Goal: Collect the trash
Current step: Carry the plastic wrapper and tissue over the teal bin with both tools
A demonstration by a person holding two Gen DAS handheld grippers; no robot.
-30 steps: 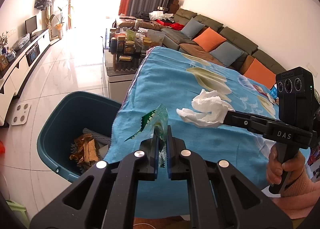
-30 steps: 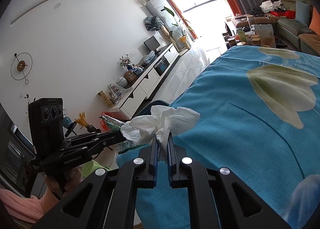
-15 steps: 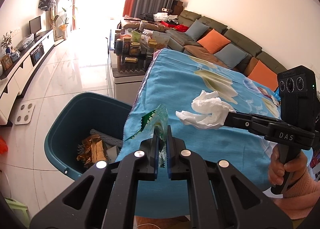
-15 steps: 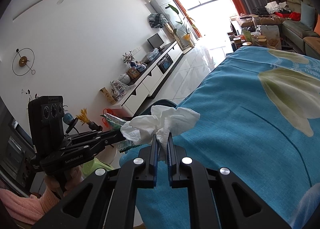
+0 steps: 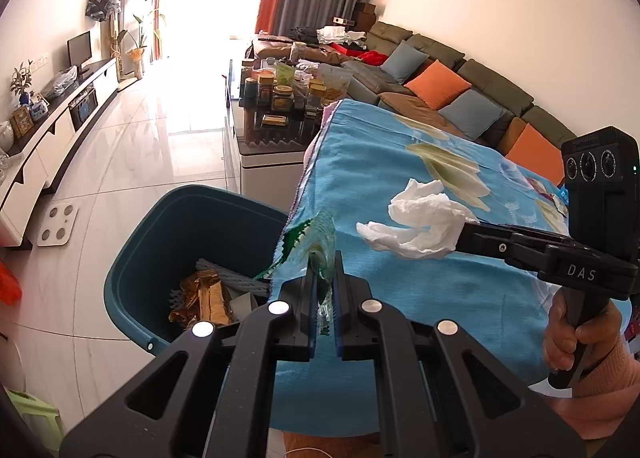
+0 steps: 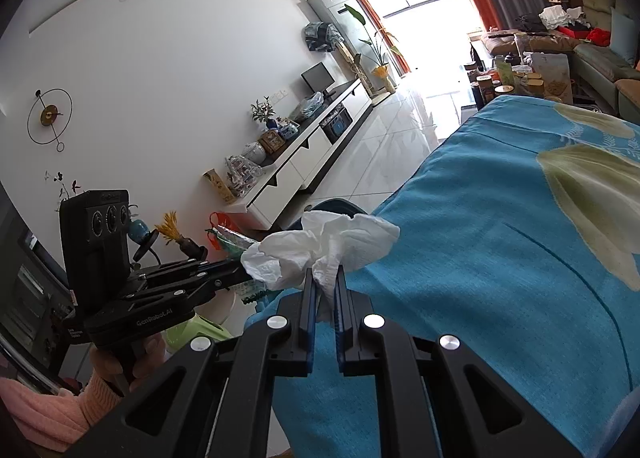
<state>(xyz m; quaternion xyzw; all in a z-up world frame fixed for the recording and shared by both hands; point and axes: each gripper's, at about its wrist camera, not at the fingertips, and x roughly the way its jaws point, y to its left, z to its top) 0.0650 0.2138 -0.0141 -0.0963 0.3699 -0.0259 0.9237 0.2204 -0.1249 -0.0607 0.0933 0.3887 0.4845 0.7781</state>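
Observation:
My left gripper [image 5: 323, 258] is shut on a clear plastic wrapper with green print [image 5: 316, 236], held at the table's left edge above the rim of a dark teal bin [image 5: 168, 226]. The bin holds gold foil and other scraps [image 5: 202, 296]. My right gripper [image 6: 323, 272] is shut on a crumpled white tissue [image 6: 320, 246], held over the blue tablecloth [image 6: 500, 278]. The tissue also shows in the left wrist view [image 5: 420, 224], right of the wrapper. The left gripper's fingertips are hidden behind the tissue in the right wrist view.
A coffee table with jars and snacks [image 5: 280, 98] stands beyond the bin. A long sofa with orange and blue cushions [image 5: 448, 86] runs along the right wall. A white TV cabinet [image 5: 52, 138] lines the left wall. A white scale [image 5: 58, 220] lies on the tiled floor.
Both grippers have moved left toward the table edge, still holding the wrapper and tissue. The bin now sits closer below the left gripper.

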